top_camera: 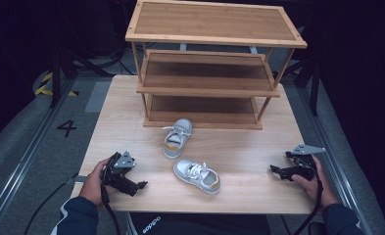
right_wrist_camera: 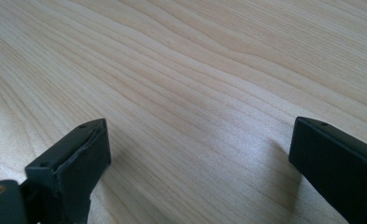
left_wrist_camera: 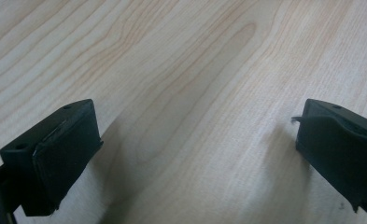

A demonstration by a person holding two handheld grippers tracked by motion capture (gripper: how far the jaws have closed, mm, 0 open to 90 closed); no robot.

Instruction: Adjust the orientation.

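both sets of fingers stand wide apart with nothing between them. in the high view the left gripper [top_camera: 140, 186] rests on the table [top_camera: 258, 147] toward the near left edge, held in the left hand [top_camera: 93, 182], well to the left of the near shoe [top_camera: 198, 176]. the right gripper [top_camera: 274, 170] sits well to the right of that shoe, held in the right hand [top_camera: 313, 186], its tips pointing toward it. the far shoe [top_camera: 178, 137] lies just behind the near shoe, toe toward the shelf rack [top_camera: 209, 63] at the table's back, almost touching its lowest board.

the left gripper view adds a close look: its fingers [left_wrist_camera: 55, 158] hang just over bare wood grain, shadows beneath.

the right gripper view likewise: fingers [right_wrist_camera: 74, 168] spread over bare tabletop.
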